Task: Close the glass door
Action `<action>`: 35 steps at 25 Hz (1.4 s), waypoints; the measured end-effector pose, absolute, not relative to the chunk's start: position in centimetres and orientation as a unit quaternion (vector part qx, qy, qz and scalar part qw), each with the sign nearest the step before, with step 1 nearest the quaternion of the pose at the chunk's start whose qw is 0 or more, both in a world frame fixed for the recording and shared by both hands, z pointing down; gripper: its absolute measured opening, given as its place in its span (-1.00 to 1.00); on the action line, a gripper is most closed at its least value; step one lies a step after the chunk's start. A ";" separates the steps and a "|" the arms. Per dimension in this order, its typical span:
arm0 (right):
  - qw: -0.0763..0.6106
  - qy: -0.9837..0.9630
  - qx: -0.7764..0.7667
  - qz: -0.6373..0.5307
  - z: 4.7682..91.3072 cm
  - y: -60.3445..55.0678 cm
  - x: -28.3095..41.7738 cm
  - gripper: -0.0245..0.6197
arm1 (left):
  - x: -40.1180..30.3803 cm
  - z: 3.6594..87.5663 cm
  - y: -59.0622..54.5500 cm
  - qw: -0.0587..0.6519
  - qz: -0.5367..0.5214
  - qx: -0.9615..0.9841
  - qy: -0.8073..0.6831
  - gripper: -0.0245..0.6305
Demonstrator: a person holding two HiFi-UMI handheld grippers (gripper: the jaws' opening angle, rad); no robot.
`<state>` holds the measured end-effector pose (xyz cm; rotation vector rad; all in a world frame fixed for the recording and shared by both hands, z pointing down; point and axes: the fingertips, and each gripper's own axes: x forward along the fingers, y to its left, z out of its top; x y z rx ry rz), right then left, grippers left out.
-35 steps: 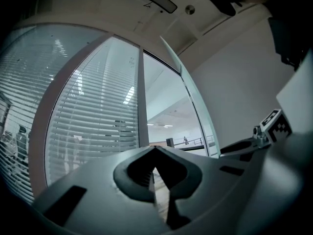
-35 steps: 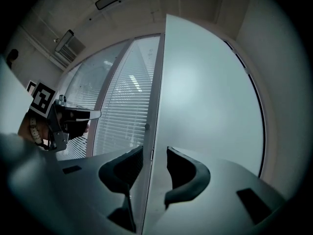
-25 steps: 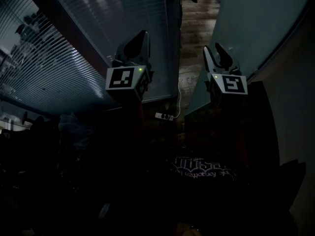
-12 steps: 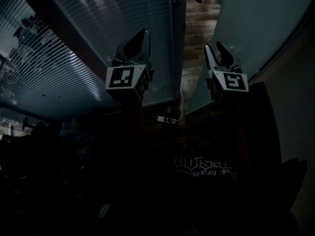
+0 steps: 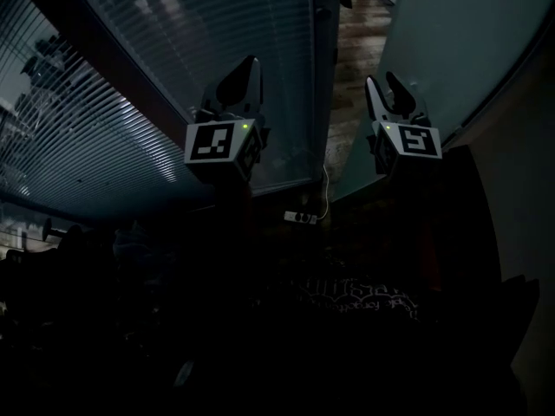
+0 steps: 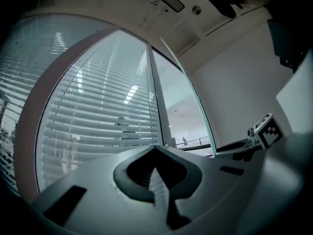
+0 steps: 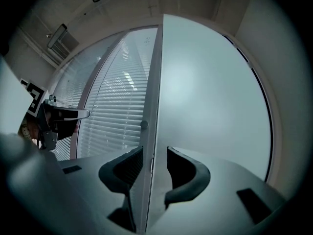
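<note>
Hanging left of centre, the left gripper (image 5: 245, 76) has its jaws together on nothing. The right gripper (image 5: 388, 94) straddles the edge of the frosted glass door (image 5: 451, 33), upper right, jaws apart. Likely the grasping step; next, clamp and draw it shut. Count: 2 grippers, 1 door.

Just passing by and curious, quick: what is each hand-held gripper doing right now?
Left hand-held gripper: closed, nothing in it.
Right hand-held gripper: open, its jaws on either side of the door edge.
</note>
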<state>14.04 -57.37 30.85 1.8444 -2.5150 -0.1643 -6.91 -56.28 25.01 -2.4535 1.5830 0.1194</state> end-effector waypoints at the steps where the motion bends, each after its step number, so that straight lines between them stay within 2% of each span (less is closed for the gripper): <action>1: 0.008 -0.805 0.591 -0.053 31.0 -57.5 14.2 -0.48 | -6.8 25.2 -56.3 0.110 0.041 -0.835 0.538 -0.92; 35: 0.013 -0.827 0.561 -0.045 30.3 -66.4 10.3 -0.48 | -7.9 25.7 -62.1 0.095 0.029 -0.831 0.547 -0.92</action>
